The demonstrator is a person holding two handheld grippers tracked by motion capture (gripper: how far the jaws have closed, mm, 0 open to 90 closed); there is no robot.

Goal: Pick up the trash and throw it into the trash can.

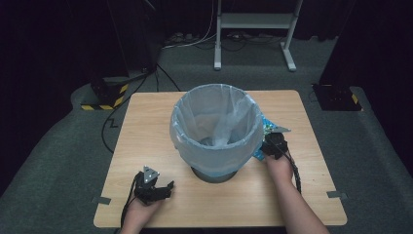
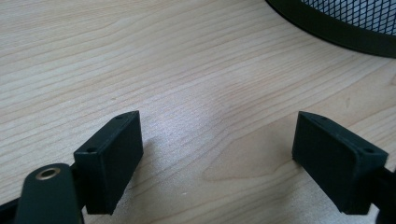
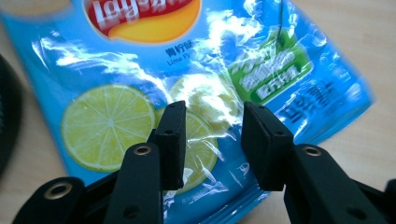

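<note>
Hiding chip bag [image 3: 196, 74] behind bin [image 1: 216, 131] | right tool [image 3: 210, 140] narrowed astride it, grip unclear | left tool [image 2: 217, 154] wide

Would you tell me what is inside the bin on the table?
The bin holds a pale translucent liner folded over its rim. No rubbish shows on the visible part of the bottom; the near wall hides the rest. The crisp bag lies outside on the table.

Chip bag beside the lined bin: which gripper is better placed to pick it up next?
Right. The right gripper is at the Lay's lime chip bag, jaws straddling it. The left gripper rests open on bare table.
</note>
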